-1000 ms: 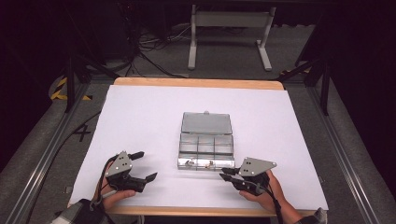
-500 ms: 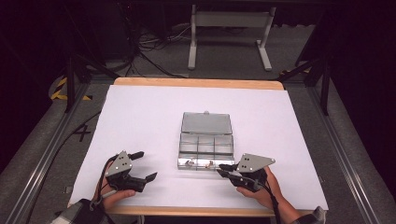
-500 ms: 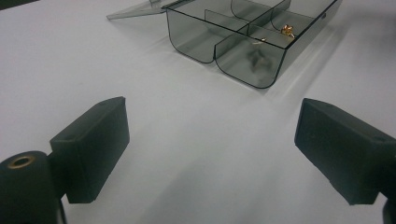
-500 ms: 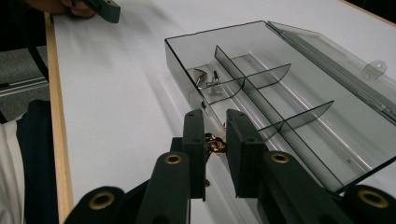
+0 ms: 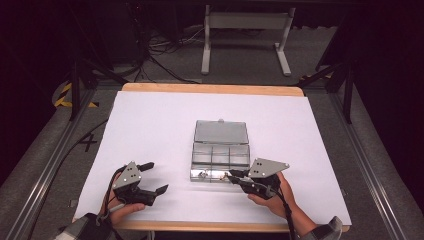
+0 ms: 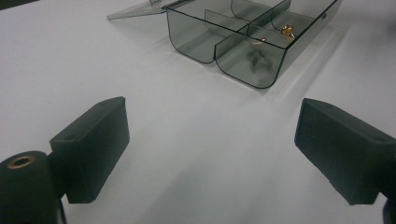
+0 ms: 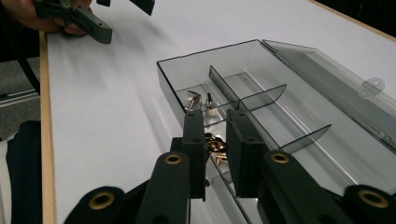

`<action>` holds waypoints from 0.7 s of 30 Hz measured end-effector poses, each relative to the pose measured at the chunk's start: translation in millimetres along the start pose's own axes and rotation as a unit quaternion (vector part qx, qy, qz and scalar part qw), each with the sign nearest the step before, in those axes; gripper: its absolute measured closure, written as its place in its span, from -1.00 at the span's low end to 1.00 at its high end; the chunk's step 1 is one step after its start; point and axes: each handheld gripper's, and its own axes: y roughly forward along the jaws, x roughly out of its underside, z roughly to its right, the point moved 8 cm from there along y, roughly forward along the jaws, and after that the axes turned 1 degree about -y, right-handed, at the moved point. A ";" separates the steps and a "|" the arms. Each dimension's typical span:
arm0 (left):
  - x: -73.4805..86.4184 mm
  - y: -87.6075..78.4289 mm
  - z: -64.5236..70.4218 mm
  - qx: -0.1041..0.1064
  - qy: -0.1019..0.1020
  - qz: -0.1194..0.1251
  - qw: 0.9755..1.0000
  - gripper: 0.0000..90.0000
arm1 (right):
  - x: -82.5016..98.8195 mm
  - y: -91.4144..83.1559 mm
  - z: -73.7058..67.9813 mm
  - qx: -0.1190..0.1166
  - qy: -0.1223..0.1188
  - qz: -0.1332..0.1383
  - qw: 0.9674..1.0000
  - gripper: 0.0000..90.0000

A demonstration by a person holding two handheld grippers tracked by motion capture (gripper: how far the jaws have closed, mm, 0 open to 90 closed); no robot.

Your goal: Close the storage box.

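Note:
A clear smoky compartment box (image 5: 220, 155) lies in the middle of the white table with its lid (image 5: 220, 132) folded flat behind it. Small brass pieces (image 7: 194, 98) lie in its front compartments (image 6: 287, 31). My right gripper (image 5: 231, 175) reaches over the box's front rim near the right corner. Its jaws (image 7: 215, 114) stand close together, shut on a brass piece (image 7: 214, 142) that spans the narrow gap. My left gripper (image 5: 157, 176) rests on the table left of the box, open wide with nothing between its jaws (image 6: 210, 112).
White paper (image 5: 150, 130) covers the table, and the wooden edge (image 5: 210, 89) shows at the back. A metal stand (image 5: 245, 35) and cables lie on the dark floor beyond. Rails (image 5: 45, 165) run along both sides.
My right gripper has edged a little left and forward, onto the box's front rim. The left gripper has stayed where it was.

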 end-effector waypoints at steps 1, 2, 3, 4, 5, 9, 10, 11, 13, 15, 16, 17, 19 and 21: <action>0.0 -0.1 0.1 0.000 0.000 0.000 1.000 -0.76 | -1.6 1.5 0.8 0.000 0.000 0.001 1.000 0.76; -0.1 -0.1 0.2 0.000 0.000 0.001 1.000 -0.76 | -3.0 2.7 1.3 0.000 0.000 0.002 1.000 0.76; -0.2 -0.3 -0.2 -0.001 0.001 0.002 1.000 -0.76 | -4.2 3.6 1.8 0.001 0.001 0.003 1.000 0.76; -0.4 -0.5 -0.8 -0.002 0.004 0.001 1.000 -0.76 | -6.0 5.5 2.7 0.000 0.002 0.005 1.000 0.76; -0.3 -0.4 -0.7 -0.002 0.004 0.001 1.000 -0.76 | -7.1 6.6 3.2 0.000 0.003 0.006 1.000 0.76; -0.3 -0.5 -0.7 -0.001 0.004 0.001 1.000 -0.76 | -10.3 14.7 5.4 0.003 0.002 0.005 1.000 0.76; -0.3 -0.5 -0.8 -0.001 0.004 0.002 1.000 -0.76 | -10.5 17.3 6.5 0.002 0.003 0.003 1.000 0.76; -0.3 -0.5 -0.7 -0.001 0.004 0.002 1.000 -0.76 | -10.4 18.9 7.7 0.003 0.004 0.000 1.000 0.76; -0.3 -0.6 -0.7 -0.001 0.004 0.001 1.000 -0.76 | -10.5 21.3 10.4 0.003 0.012 -0.001 1.000 0.76; -0.4 -0.7 -0.6 0.000 0.004 0.003 1.000 -0.76 | -10.8 23.8 14.3 0.005 0.017 -0.002 1.000 0.76; -0.4 -0.6 -0.6 0.000 0.003 0.003 1.000 -0.76 | -11.0 25.1 15.1 0.005 0.019 -0.003 1.000 0.76; -0.4 -0.6 -0.6 0.001 0.003 0.003 1.000 -0.76 | -11.2 26.9 16.0 0.006 0.016 -0.005 1.000 0.76; -0.4 -0.6 -0.6 0.000 0.003 0.002 1.000 -0.76 | -11.6 28.2 16.4 0.007 0.017 -0.005 1.000 0.76; -0.4 -0.7 -0.7 0.000 0.004 0.002 1.000 -0.76 | -12.1 31.7 18.2 0.010 0.013 -0.007 1.000 0.76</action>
